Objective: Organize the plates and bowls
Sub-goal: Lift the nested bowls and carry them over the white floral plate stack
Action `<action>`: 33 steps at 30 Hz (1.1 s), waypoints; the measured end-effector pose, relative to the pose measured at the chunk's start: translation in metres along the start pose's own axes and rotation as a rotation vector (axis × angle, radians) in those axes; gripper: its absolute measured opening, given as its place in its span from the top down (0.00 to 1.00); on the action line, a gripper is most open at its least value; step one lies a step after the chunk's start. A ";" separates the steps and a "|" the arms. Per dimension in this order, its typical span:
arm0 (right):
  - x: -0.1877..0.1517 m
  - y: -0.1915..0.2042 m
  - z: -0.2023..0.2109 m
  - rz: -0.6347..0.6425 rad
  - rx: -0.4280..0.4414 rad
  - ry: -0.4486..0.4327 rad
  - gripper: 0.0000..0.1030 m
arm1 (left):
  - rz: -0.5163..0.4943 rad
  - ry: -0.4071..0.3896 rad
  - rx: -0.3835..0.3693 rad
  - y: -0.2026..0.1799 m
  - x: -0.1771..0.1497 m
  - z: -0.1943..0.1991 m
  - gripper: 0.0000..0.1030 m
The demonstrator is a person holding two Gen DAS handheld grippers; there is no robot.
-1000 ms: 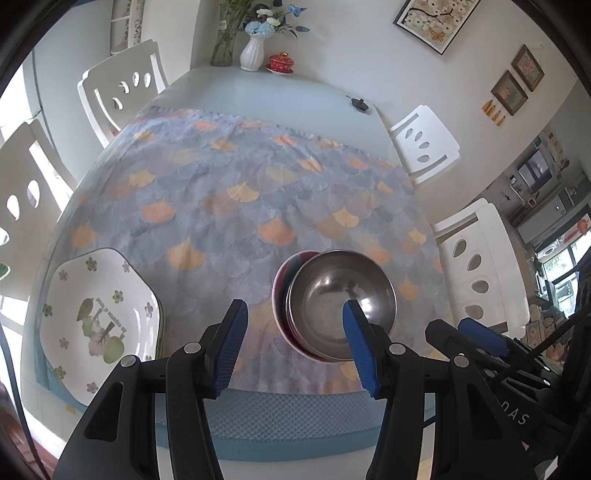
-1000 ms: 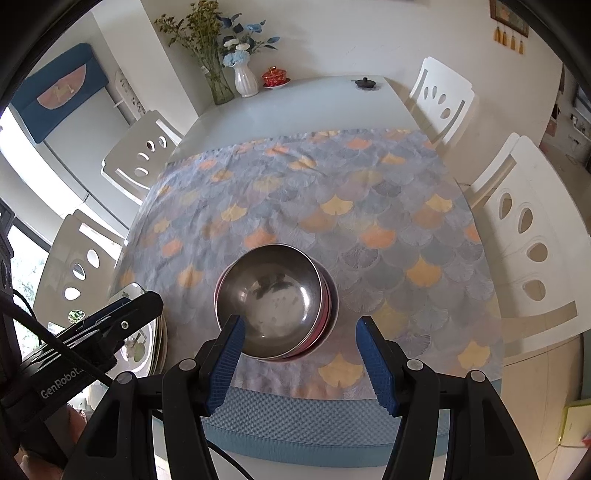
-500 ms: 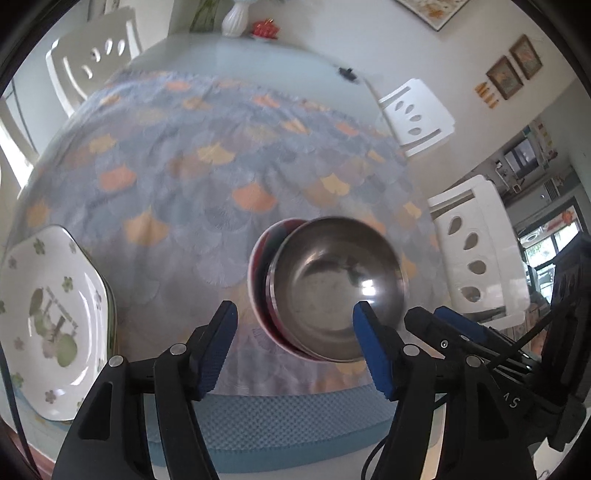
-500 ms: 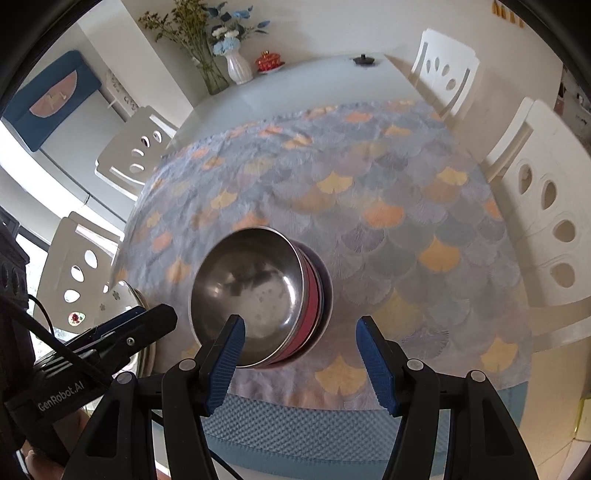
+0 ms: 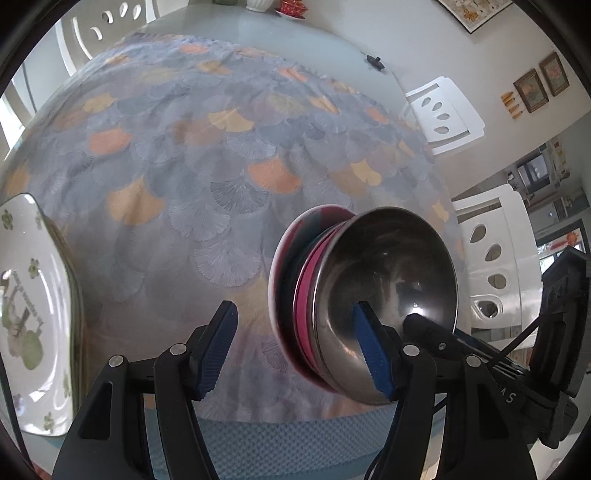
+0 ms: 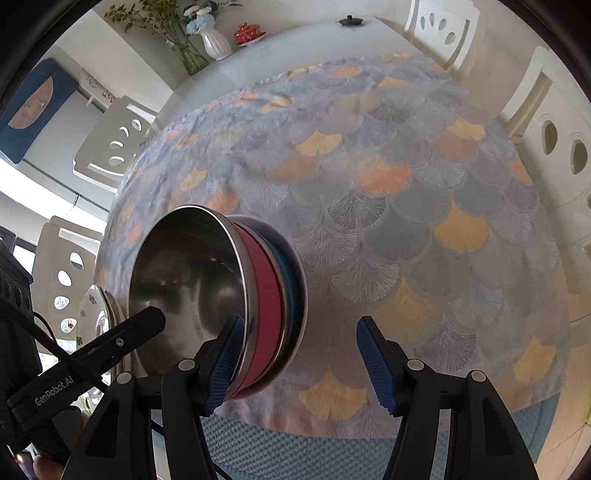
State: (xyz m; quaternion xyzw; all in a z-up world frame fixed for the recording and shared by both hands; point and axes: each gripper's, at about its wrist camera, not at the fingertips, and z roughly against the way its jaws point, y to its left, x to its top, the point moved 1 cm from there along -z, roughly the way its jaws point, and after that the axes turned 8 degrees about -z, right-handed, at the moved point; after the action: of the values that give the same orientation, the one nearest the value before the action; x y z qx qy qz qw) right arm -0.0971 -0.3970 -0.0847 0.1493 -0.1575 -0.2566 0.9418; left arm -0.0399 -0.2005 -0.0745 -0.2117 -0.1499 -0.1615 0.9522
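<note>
A steel bowl [image 5: 388,280] sits nested on a red bowl [image 5: 306,291] and a dark one, a stack near the table's front edge. In the right wrist view the steel bowl [image 6: 184,280] and red bowl [image 6: 264,314] show too. My left gripper [image 5: 295,345] is open, low over the cloth, its right finger at the steel bowl's near side. My right gripper [image 6: 301,360] is open, its left finger by the stack's rim. A white floral plate [image 5: 33,306] lies at the left edge.
A scale-patterned cloth [image 5: 221,155] covers the table, with a teal mat [image 6: 314,454] along the front edge. White chairs [image 5: 443,114] stand around. A vase [image 6: 214,40] and red dish [image 6: 249,35] stand at the far end.
Both grippers have dropped lower and closer to the bowl stack, which now looms large between them. Both stay open. The bowls and plate have not moved.
</note>
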 end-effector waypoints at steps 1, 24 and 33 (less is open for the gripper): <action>0.001 0.000 -0.003 0.003 0.002 0.007 0.41 | 0.001 -0.006 -0.006 0.000 0.000 -0.002 0.39; 0.010 0.014 -0.047 0.107 0.139 0.099 0.41 | 0.073 -0.033 -0.110 0.012 0.001 -0.032 0.61; 0.006 0.012 -0.047 0.137 0.207 0.078 0.44 | -0.006 -0.056 -0.071 -0.001 0.001 -0.031 0.64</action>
State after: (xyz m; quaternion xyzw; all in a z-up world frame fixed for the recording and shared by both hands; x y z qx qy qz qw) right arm -0.0699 -0.3809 -0.1216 0.2444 -0.1561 -0.1683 0.9421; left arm -0.0328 -0.2156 -0.1003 -0.2493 -0.1714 -0.1636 0.9390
